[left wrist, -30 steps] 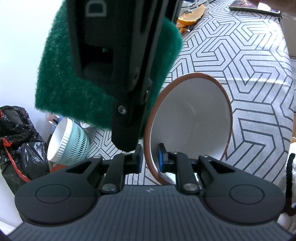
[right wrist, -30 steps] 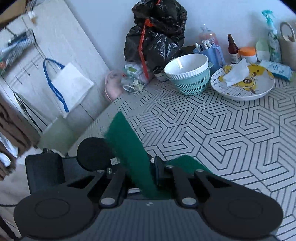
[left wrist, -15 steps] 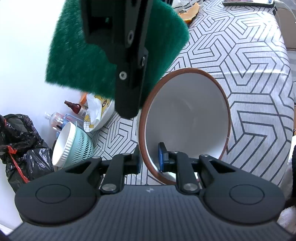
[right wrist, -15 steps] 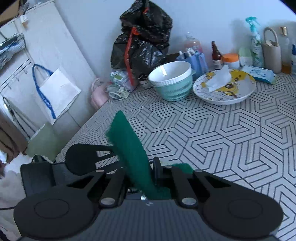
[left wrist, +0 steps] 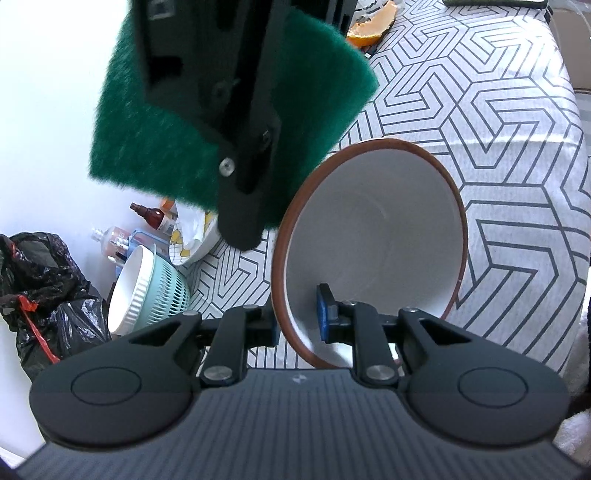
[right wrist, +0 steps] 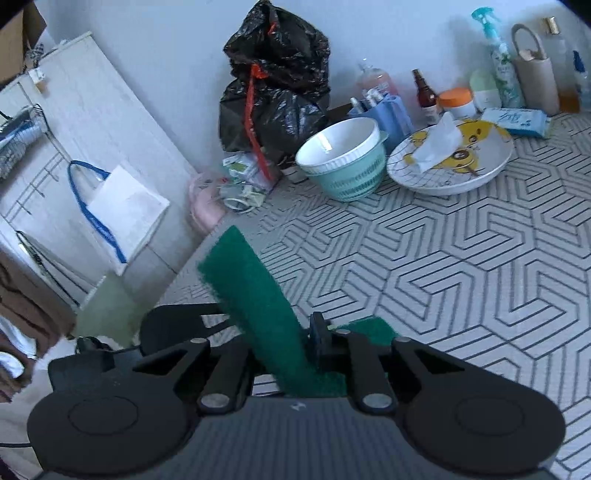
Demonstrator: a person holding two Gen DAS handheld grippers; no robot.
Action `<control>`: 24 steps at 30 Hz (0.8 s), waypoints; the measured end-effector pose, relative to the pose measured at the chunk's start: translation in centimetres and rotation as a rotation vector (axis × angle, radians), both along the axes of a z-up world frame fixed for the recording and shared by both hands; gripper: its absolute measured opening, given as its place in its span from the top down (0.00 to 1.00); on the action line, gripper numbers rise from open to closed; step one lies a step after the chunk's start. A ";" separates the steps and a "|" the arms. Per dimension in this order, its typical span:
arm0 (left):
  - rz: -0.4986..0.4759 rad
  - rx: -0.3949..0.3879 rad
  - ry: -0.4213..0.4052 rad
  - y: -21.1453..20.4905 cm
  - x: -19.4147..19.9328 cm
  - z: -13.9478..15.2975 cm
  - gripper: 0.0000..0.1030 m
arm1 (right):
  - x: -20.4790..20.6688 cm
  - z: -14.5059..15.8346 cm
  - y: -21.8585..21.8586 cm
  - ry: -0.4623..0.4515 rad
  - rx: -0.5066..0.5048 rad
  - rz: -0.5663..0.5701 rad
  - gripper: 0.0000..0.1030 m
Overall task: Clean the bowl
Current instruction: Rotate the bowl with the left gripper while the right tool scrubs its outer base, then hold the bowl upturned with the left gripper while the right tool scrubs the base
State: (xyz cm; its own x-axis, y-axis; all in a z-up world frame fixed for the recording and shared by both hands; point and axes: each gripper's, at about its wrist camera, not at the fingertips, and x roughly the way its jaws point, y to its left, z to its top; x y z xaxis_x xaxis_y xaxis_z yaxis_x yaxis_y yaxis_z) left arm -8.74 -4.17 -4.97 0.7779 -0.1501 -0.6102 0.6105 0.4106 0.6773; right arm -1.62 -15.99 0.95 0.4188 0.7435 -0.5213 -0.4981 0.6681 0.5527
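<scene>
My left gripper (left wrist: 297, 325) is shut on the rim of a white bowl with a brown rim (left wrist: 373, 240). It holds the bowl tilted on its side above the patterned tablecloth, mouth towards the camera. My right gripper (right wrist: 284, 354) is shut on a green scouring pad (right wrist: 255, 306). In the left wrist view the pad (left wrist: 147, 140) and the right gripper's fingers (left wrist: 240, 206) hang just up and left of the bowl's rim, outside the bowl.
A white bowl in a teal strainer (right wrist: 343, 158), a yellow cartoon plate with a tissue (right wrist: 450, 158), bottles and jars (right wrist: 498, 74) and a black rubbish bag (right wrist: 273, 85) stand along the wall. Orange peel (left wrist: 369, 29) lies at the table's far end.
The pad and right gripper rose, then came back down and right towards the bowl's rim. The bowl stays held in the left gripper, tilted much as before.
</scene>
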 end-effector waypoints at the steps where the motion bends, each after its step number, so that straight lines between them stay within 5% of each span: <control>1: 0.001 -0.002 0.000 0.1 0.2 0.0 0.82 | -0.1 0.0 0.2 -0.006 -0.001 0.006 0.86; 15: 0.001 -0.010 -0.003 0.4 -0.1 -0.2 0.81 | -0.6 -0.5 -1.6 -0.008 0.043 -0.034 0.89; 24: 0.012 -0.034 0.033 0.9 0.7 0.3 0.80 | 0.0 -1.7 -3.0 0.054 0.159 -0.039 0.88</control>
